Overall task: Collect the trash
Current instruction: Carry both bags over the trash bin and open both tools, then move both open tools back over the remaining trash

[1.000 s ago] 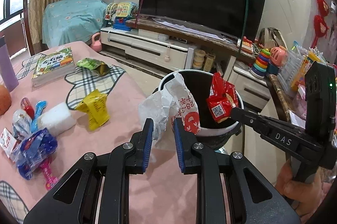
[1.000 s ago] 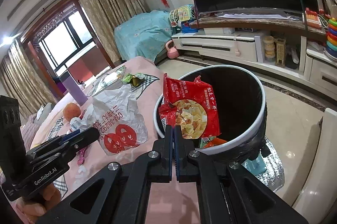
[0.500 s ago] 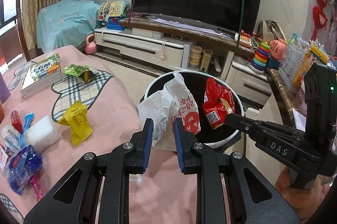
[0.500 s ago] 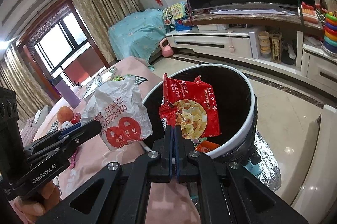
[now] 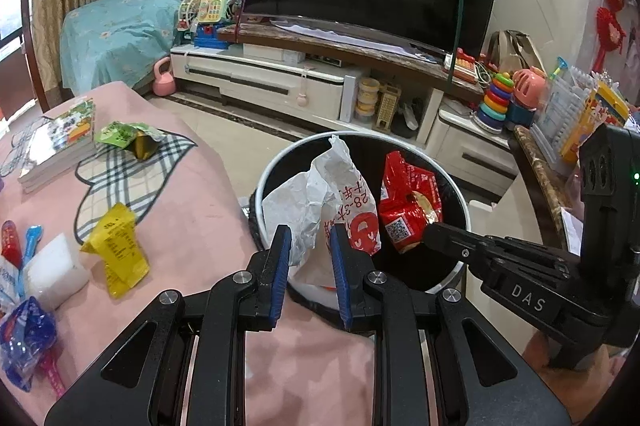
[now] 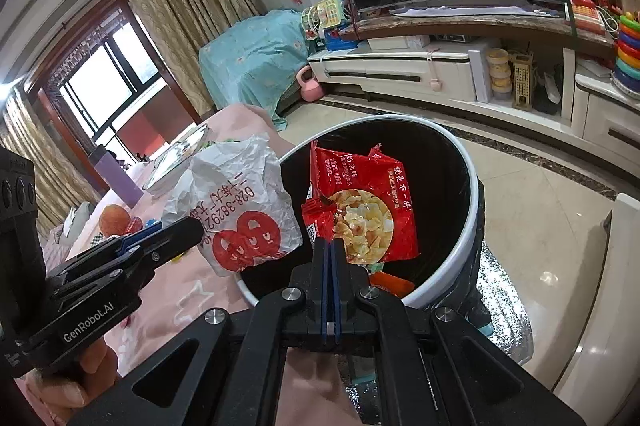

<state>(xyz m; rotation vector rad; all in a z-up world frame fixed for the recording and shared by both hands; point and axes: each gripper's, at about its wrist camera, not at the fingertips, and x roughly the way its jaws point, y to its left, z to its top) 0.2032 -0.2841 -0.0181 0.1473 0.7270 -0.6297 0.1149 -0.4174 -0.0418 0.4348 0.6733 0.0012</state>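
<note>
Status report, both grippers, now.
Left gripper shut on white bag. Right gripper shut on red packet. Both over bin. Nothing blocking.

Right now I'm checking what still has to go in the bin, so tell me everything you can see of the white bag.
The white bag is thin crumpled plastic, printed with red round faces, red characters and a phone number. It stands bunched upright, pinched at its lower part in the left gripper. It hangs over the near-left rim of the trash can, partly above the black opening, next to the red snack packet held by the right gripper. It has not been dropped.
</note>
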